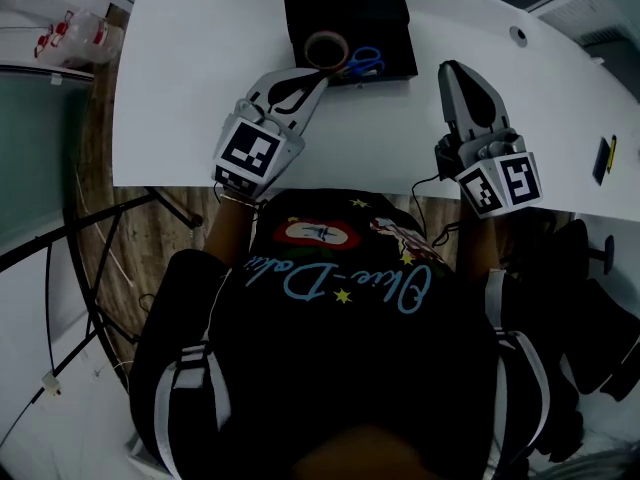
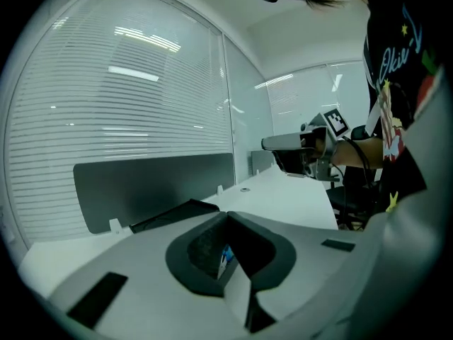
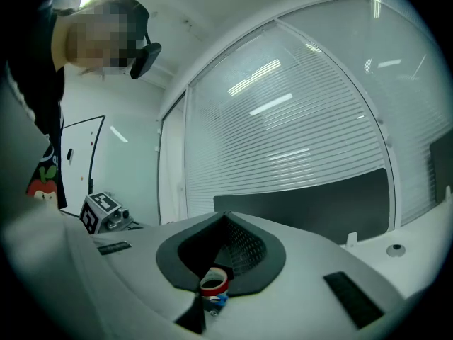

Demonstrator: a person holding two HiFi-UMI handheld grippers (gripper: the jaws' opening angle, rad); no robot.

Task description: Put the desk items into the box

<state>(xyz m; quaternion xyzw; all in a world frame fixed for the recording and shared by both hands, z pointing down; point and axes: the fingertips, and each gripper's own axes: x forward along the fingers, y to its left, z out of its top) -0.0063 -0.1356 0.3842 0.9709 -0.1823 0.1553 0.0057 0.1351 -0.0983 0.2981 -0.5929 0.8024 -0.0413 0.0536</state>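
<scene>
At the near edge of the white tabletop (image 1: 200, 88), close to the person's chest, both tools are held over the surface. The left hand-held gripper (image 1: 320, 80) reaches forward with its tips at the near wall of the box (image 1: 385, 8). Its jaws meet at the tips and no view shows anything pinched between them. The right hand-held gripper (image 1: 452, 67) is beside the box on the right, well clear of it, with its jaws likewise together and empty. A thin cable (image 1: 425, 193) trails from it over the table's edge.

The black box holds a tape roll (image 1: 325, 48) and blue-handled scissors (image 1: 366, 60), side by side near its front wall. No loose item shows on the tabletop round it, so the packing looks done or nearly so.

What the moment seems to call for is a clean retreat. The left tips should rise straight up before drawing back, since they sit so near the box wall and the tape roll that a sideways sweep could shove either one.

Further off, a cable hole (image 1: 517, 35) marks the tabletop, and a small dark item (image 1: 604, 158) sits by the right edge, too small to identify. A grey partition screen (image 2: 156, 183) and window blinds (image 2: 120, 105) close the far side.
</scene>
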